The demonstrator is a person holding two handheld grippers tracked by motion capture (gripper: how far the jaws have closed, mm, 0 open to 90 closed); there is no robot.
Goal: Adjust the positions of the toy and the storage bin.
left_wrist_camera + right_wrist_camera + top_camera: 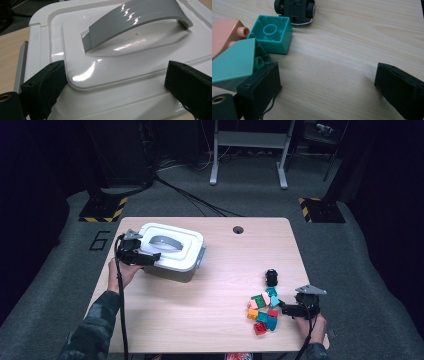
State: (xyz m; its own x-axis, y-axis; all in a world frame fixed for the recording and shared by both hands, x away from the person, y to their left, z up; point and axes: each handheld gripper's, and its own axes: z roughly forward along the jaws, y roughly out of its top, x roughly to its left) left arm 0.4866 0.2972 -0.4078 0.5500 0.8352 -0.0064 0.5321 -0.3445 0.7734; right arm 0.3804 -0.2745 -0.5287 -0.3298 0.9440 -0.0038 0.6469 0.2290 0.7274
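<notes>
A white lidded box [172, 251] with a grey arched handle [135, 20] stands at the table's back left. My left gripper [150, 256] hovers at the box's left end, jaws wide open over the glossy lid [120, 72], nothing between them. At the front right lies a pile of coloured bricks [263, 310]. My right gripper [285, 309] rests beside the pile, open, with bare wood between its jaws [328, 77]. Its left finger [259, 92] touches a teal sloped brick [234, 65]. An upturned teal brick [273, 33] and a pink brick [224, 35] lie just beyond.
A small black toy car [271, 277] sits past the bricks, seen also as the car [294, 8] in the right gripper view. The wooden table [200, 305] has a cable hole [238, 229] near its far edge. Cables and stand legs lie on the floor behind.
</notes>
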